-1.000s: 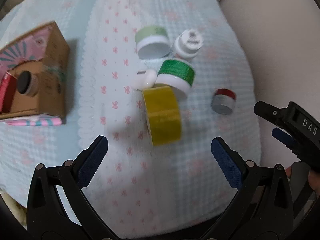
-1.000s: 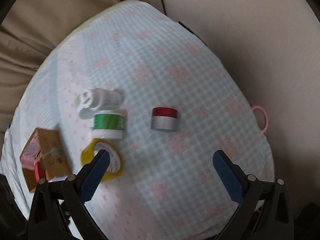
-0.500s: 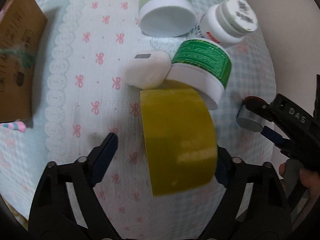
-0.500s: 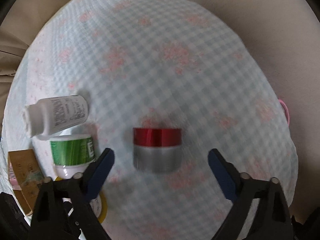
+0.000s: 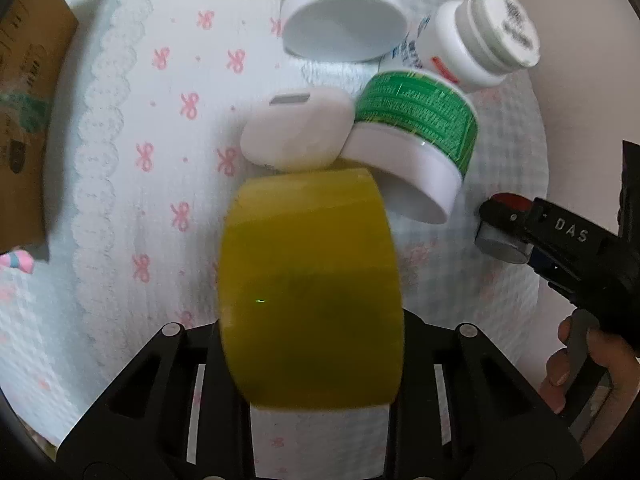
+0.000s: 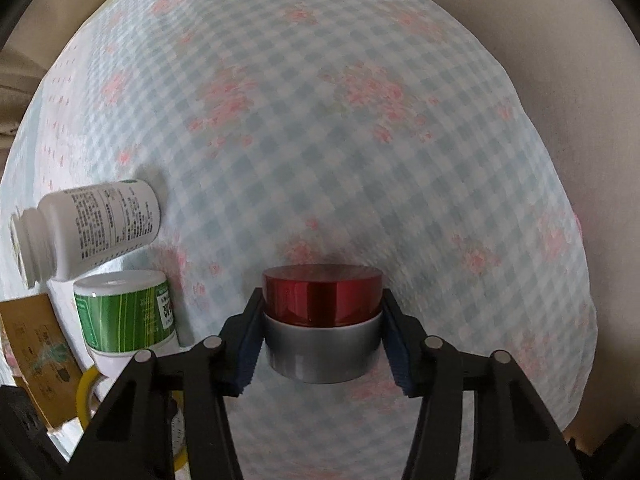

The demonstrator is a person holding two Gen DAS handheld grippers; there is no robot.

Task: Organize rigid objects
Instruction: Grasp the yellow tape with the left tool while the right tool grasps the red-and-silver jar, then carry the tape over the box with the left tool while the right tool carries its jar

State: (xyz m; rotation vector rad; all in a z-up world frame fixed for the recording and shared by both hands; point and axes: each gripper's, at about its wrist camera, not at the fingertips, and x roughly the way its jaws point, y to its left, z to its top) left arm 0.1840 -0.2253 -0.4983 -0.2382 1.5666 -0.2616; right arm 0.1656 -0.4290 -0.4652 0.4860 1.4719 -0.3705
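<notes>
A yellow tape roll (image 5: 308, 280) stands on edge on the checked cloth, filling the space between my left gripper's (image 5: 310, 332) jaws. They are closing on its two flat sides, and the roll hides the pads. In the right wrist view my right gripper (image 6: 322, 340) points straight down. Its jaws are closing, and the blue pads (image 6: 250, 344) press both sides of a silver jar with a red lid (image 6: 322, 300). That jar (image 5: 500, 244) also shows at the right of the left wrist view, inside the right gripper (image 5: 560, 248).
Just beyond the tape lie a white earbud case (image 5: 296, 132), a green-labelled jar (image 5: 416, 136), a white pill bottle (image 5: 472, 52) and a pale green jar (image 5: 340, 20). A cardboard box (image 5: 24, 100) stands at the left. A person's hand (image 5: 580, 368) holds the right gripper. The cloth edge (image 6: 560, 200) drops off at the right.
Both grippers came down from wide open. The left one's jaws closed around the yellow tape roll, the right one's onto the red-lidded jar.
</notes>
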